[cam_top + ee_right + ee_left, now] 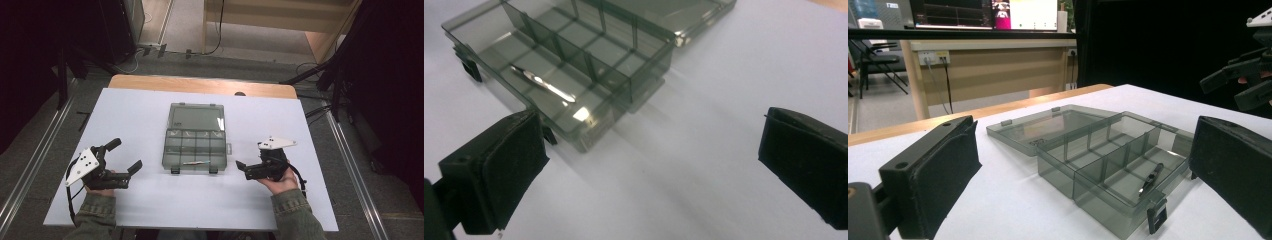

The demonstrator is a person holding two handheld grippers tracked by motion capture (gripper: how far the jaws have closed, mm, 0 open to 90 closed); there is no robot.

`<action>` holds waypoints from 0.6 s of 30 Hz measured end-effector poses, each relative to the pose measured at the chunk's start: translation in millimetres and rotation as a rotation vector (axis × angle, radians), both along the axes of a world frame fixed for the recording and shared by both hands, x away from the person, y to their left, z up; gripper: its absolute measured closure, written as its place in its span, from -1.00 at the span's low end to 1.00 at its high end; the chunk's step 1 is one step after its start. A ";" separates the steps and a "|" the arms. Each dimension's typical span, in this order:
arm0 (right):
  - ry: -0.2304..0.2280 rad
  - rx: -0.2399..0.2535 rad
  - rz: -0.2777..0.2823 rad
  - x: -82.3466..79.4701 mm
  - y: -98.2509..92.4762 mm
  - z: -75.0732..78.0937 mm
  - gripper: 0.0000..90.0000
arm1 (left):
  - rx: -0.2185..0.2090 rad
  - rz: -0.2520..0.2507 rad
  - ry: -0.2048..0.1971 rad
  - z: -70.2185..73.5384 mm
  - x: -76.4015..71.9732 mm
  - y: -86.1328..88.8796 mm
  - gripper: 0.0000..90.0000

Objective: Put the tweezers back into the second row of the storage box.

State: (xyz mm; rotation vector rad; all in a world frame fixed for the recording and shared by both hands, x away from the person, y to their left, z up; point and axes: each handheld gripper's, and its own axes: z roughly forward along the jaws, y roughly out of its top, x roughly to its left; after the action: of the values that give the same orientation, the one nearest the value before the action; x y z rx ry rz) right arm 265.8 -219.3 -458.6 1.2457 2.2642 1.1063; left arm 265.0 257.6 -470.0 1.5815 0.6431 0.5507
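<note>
A smoky see-through box [195, 147] lay open at the middle of the white table [150, 205], its lid [196, 118] folded flat on the far side and its two dark latches [174, 170] hanging off the near edge. Dividers split the tray into small cells along the far rows and one long cell along the near edge. In that long cell lay a thin metal piece [196, 162], slim and shiny, possibly tweezers, though it was too small to be sure. From the left gripper view the same piece [1151, 178] rested on the floor of the nearest cell, just behind a latch [1157, 217]; from the right gripper view it [543, 83] lay slantwise in the cell, touching nothing but the tray bottom.

The left gripper [124, 156] sat left of the box and well apart from it, held in a hand [100, 186] with a green sleeve, its jaws spread wide and holding nothing. The right gripper [241, 168] sat to the right of the box, near its near-right corner but not touching, in the other hand [280, 182]. Its jaws also stood wide apart in its own view, with bare table between them. A grey plate [276, 143] topped it. Beyond the table ran a wooden strip [200, 85] and grey floor.
</note>
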 end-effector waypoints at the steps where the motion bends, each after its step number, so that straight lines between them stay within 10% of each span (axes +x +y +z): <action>1: -0.015 0.006 -0.007 -2.9 -4.1 -1.6 -1.00 | 0.003 -0.001 0.001 -0.2 0.0 -0.4 -1.00; 18: -0.170 0.114 -0.069 -33.1 -46.1 -13.8 -1.00 | 0.017 -0.008 0.009 -1.1 -1.5 -3.1 -1.00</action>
State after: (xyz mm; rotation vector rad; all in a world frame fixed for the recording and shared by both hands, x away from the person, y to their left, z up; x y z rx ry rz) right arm 232.7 -265.5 -472.4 1.2130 2.0433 1.2801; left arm 263.5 254.5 -471.1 1.6029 0.6396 0.5446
